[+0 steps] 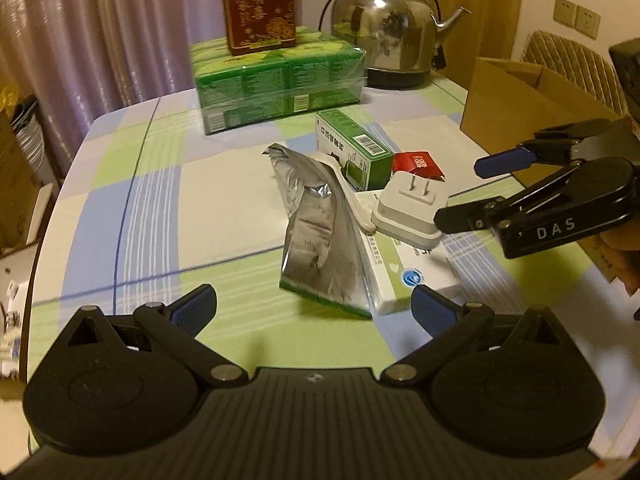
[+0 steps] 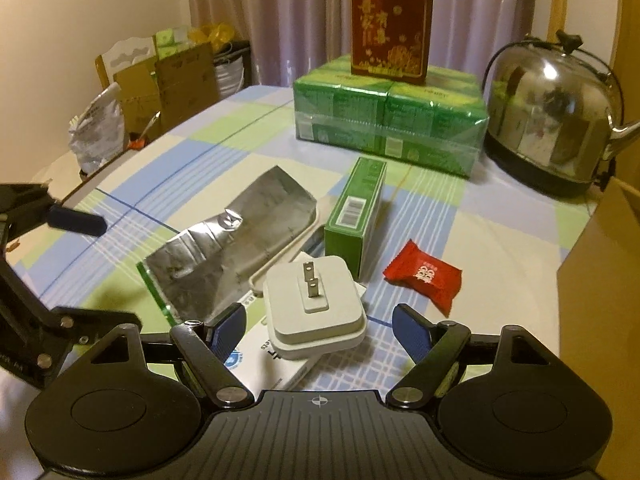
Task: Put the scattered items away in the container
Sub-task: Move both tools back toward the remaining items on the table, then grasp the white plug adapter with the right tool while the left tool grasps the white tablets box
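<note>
The white plug adapter (image 2: 316, 306) lies prongs-up on a flat white box (image 2: 276, 364), near the middle of the bench (image 1: 132, 200). Just beside it, to the left in the right wrist view, a crumpled silver foil pouch (image 2: 228, 240) leans partly on the same box. Behind the adapter a green carton (image 2: 356, 216) lies on its side, barcode facing up. A red candy wrapper (image 2: 424, 276) lies on the checked cloth to the right of the carton, apart from it.

The right hand-held gripper (image 2: 318, 328) sits with its jaws spread wide, one blue pad on each side of the adapter; neither pad touches it. The left hand-held gripper (image 1: 314, 308) is also wide apart and holds nothing; it sits just in front of the foil pouch and the white box.

The cardboard container (image 1: 516, 108) stands open at the right edge of the bench. At the far side of the bench are a shrink-wrapped pack of green boxes (image 1: 280, 80) carrying an upright red box (image 1: 260, 4), and beside them a steel kettle (image 1: 392, 36).
</note>
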The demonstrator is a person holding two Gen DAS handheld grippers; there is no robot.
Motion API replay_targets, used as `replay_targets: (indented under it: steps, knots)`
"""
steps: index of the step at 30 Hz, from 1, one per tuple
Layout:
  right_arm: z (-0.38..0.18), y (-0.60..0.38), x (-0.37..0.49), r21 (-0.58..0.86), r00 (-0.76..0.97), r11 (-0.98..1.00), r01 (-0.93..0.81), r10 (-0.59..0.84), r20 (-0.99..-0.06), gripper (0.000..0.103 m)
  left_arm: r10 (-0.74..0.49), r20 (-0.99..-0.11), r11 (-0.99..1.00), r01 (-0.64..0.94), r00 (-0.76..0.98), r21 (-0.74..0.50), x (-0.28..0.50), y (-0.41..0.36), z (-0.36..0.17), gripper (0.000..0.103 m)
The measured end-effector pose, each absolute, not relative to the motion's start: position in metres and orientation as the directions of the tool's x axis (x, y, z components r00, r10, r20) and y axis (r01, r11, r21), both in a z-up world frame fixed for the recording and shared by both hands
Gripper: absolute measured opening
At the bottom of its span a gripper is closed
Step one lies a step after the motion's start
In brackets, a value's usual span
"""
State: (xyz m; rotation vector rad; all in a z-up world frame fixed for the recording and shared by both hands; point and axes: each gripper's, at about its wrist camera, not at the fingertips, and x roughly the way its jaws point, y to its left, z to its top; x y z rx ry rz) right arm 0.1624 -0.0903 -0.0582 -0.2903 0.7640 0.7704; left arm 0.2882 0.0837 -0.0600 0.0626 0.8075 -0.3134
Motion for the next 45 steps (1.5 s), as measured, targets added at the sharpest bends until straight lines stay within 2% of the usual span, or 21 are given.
replay_targets:
  steps: [9, 14, 18, 26, 37, 45]
  knots:
    - [-0.079, -0.083, 0.177, 0.045, 0.434, 0.676, -0.735, 0.520, -0.736, 0.078, -0.300, -0.720, 0.939, 0.327, 0.625, -0.107, 0.326, 0.090, -0.074, 0.092]
    - [-0.082, -0.078, 0.182, 0.047, 0.421, 0.665, -0.745, 0.524, -0.740, 0.078, -0.322, -0.736, 0.926, 0.361, 0.595, -0.114, 0.340, 0.088, -0.078, 0.092]
    - [-0.083, -0.074, 0.186, 0.052, 0.411, 0.659, -0.750, 0.526, -0.744, 0.063, -0.331, -0.747, 0.920, 0.374, 0.577, -0.118, 0.347, 0.088, -0.080, 0.092]
    - [-0.079, -0.082, 0.182, 0.048, 0.432, 0.683, -0.729, 0.514, -0.741, 0.062, -0.295, -0.746, 0.926, 0.371, 0.596, -0.070, 0.348, 0.083, -0.072, 0.092]
    - [-0.064, -0.137, 0.183, 0.093, 0.500, 0.802, -0.590, 0.453, -0.738, 0.062, -0.309, -0.681, 0.934, 0.347, 0.664, -0.086, 0.300, 0.048, -0.046, 0.092]
    - [-0.058, -0.152, 0.188, 0.089, 0.526, 0.816, -0.571, 0.446, -0.724, 0.062, -0.302, -0.691, 0.943, 0.313, 0.656, -0.115, 0.296, 0.010, -0.066, 0.089]
